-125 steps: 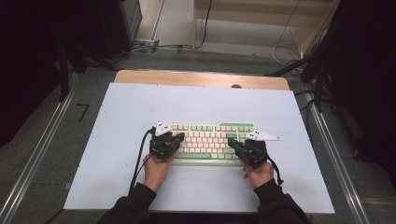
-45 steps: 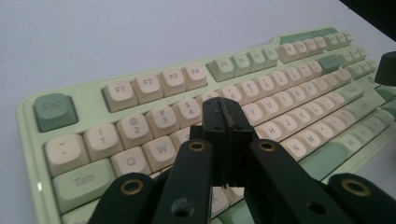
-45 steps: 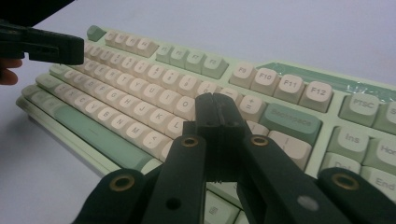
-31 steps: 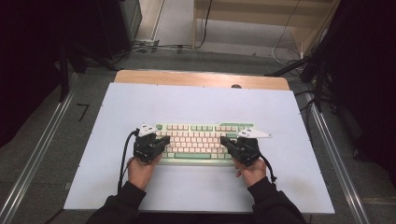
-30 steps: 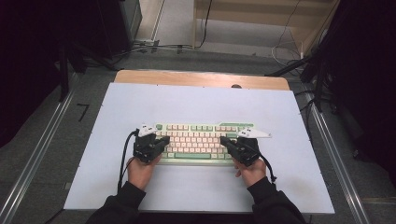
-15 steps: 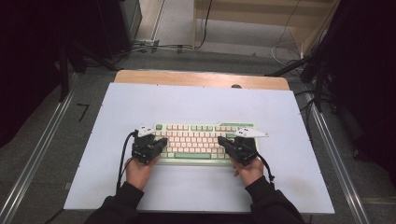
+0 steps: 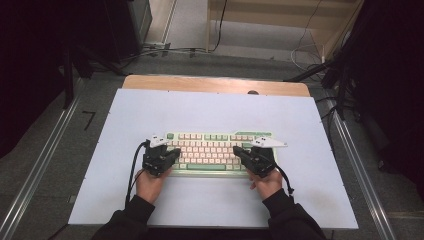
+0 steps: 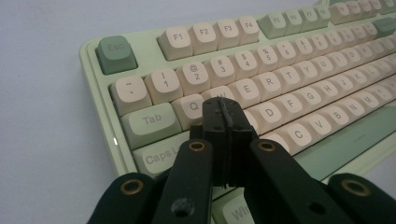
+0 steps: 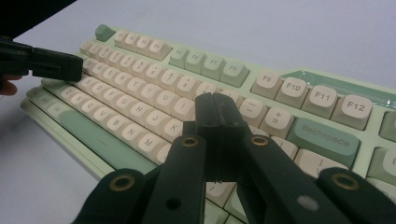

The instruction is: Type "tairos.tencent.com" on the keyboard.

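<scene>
Since a few seconds ago I've shifted both closed tongs, left tongs [image 7: 167, 155] and right tongs [image 7: 244, 152], leftward over the keyboard [image 7: 210, 150], probably poised to press keys.

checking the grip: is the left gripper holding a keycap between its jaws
No, the left gripper has its jaws pressed together, empty, above the keyboard.

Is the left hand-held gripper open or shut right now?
Shut. In the left gripper view the left hand-held gripper has its two black jaws pressed together with nothing between them, tips over the keyboard near the W key.
</scene>
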`<state>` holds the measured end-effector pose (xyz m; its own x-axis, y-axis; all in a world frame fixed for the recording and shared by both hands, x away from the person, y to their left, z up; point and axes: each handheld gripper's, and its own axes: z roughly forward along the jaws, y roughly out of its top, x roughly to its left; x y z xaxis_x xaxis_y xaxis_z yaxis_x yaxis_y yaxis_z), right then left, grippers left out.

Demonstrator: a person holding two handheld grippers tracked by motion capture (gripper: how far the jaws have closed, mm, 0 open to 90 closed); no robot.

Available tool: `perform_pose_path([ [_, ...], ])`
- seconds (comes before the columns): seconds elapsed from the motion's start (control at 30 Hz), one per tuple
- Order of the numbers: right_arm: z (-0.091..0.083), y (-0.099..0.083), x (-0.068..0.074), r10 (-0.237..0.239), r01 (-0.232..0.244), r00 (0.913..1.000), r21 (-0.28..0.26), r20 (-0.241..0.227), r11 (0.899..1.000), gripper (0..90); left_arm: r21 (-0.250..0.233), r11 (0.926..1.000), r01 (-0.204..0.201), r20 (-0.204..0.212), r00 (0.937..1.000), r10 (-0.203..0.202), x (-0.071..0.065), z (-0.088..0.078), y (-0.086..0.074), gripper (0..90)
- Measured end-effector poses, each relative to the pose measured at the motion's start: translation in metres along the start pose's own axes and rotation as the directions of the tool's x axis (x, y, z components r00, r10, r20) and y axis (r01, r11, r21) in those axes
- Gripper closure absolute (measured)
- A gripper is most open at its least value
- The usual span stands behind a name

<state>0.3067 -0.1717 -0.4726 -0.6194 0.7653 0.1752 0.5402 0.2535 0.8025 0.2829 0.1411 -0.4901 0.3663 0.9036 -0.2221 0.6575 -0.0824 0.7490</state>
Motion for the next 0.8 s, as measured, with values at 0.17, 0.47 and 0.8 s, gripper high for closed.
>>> perform_pose_path([
  [0.17, 0.000, 0.000, 0.000, -0.002, 0.002, 1.0000, 0.000, 0.000, 1.000, 87.8, -0.022, 0.9998, 0.003, 0.015, 0.9999, -0.003, -0.003, -0.003, 0.002, 90.0],
  [0.47, -0.001, 0.003, 0.006, -0.007, 0.007, 1.0000, -0.006, -0.002, 1.000, 87.8, -0.038, 0.9992, 0.014, 0.021, 0.9997, -0.013, -0.002, -0.005, 0.003, 90.0],
  [0.8, 0.009, 0.007, 0.014, -0.022, 0.022, 0.9998, 0.011, -0.001, 1.000, 87.8, -0.046, 0.9989, 0.005, 0.035, 0.9994, -0.004, -0.005, -0.005, 0.004, 90.0],
])
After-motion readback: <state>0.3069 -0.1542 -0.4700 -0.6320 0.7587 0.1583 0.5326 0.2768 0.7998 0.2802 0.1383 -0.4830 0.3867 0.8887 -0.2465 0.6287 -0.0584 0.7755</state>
